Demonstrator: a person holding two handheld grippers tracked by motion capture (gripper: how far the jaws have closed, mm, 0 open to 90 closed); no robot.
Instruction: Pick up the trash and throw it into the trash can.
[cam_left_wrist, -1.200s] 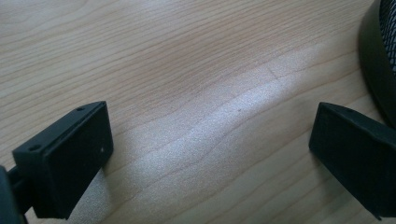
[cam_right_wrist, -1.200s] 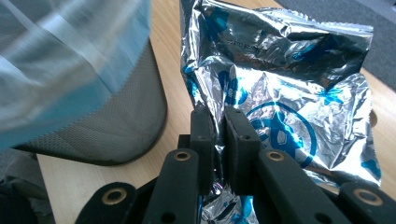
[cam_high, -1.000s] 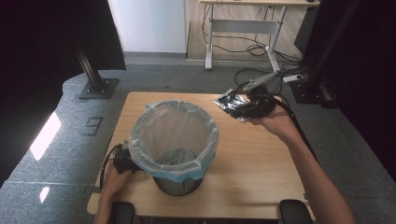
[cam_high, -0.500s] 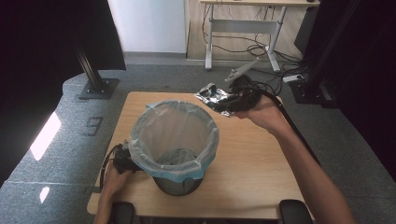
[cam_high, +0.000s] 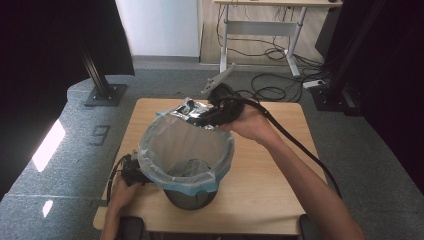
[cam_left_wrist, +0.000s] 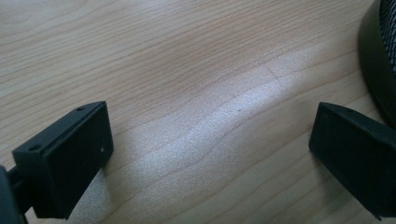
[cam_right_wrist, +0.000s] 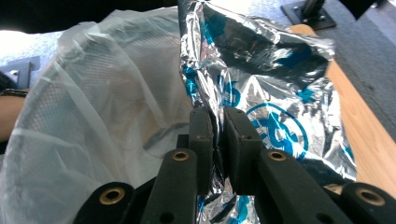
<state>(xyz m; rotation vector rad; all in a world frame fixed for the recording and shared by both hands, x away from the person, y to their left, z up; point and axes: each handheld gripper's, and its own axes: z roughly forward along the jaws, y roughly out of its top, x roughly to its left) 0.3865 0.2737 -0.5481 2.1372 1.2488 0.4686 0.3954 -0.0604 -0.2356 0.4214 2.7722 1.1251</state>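
Observation:
A crumpled silver foil wrapper with blue print hangs over the far rim of a black mesh bin lined with a clear plastic bag. My right gripper is shut on the wrapper's edge, its jaws pressed together on the foil just above the bag's opening. My left gripper rests low on the wooden table at the bin's left side. Its jaws stand wide apart over bare wood, with the bin's dark base at the right edge.
The bin stands near the table's front edge, left of centre. A black cable trails from the right gripper along the forearm. Behind the table are grey floor, a black stand base and a desk frame with cables.
My right gripper has carried the foil wrapper leftward from the table's far right side to above the bin's far rim. The left hand has stayed beside the bin.

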